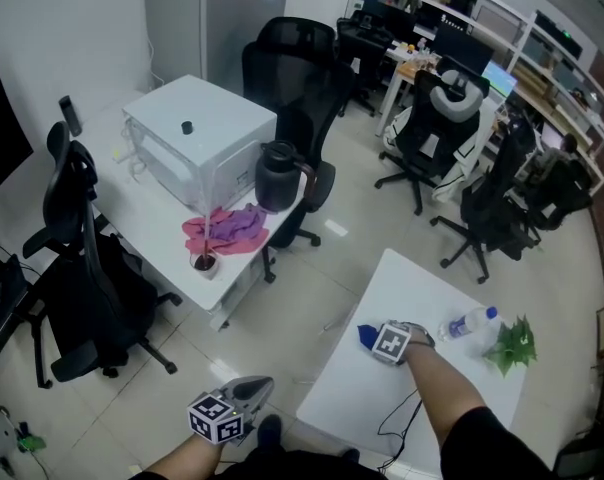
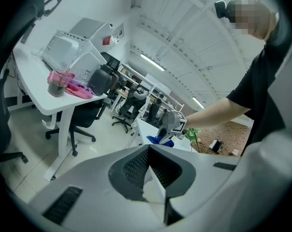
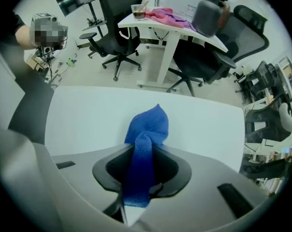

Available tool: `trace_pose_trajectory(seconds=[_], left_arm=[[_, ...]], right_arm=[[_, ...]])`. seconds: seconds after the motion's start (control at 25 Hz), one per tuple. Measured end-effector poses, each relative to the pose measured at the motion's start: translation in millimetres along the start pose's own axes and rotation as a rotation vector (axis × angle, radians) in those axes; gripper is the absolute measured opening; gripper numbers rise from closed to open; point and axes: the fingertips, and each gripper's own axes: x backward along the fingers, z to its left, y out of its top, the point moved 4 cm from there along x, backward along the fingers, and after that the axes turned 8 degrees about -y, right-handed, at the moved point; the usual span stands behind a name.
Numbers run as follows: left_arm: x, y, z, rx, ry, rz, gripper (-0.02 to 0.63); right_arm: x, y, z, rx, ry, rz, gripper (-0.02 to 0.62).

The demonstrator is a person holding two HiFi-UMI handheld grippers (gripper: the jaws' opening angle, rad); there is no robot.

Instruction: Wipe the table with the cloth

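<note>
On table [image 3: 88,115], right claw [image 3: 145,151] pinching cloth [image 3: 148,127], apparently touching

— Is there any writing you can make out?

— None. The marker cubes [image 1: 390,343] on my right hand-held gripper [image 1: 373,337] and my left hand-held gripper [image 1: 261,385] show only black-and-white squares, with no letters.

— What about the white box [image 2: 68,45]?

— It has a red patch [image 2: 106,40] and a pale label, both too small for me to read. The bottle [image 1: 469,323] label is blurred too.

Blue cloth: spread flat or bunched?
Bunched. The blue cloth runs as a twisted strip between the right gripper's jaws, ending in a crumpled peak.
</note>
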Motion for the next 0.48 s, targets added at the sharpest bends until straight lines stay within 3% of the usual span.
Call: trace_pose_trajectory(seconds=[0.28, 0.48], left_arm=[[18, -6, -1, -0.001, 0.022, -0.002, -0.005], [23, -6, -14, -0.018, 0.036, 0.005, -0.005]], right_arm=[[-3, 54, -5, 0.028, -0.035, -0.061, 0.092], [5, 45, 2, -0.026, -0.036, -0.098, 0.094]])
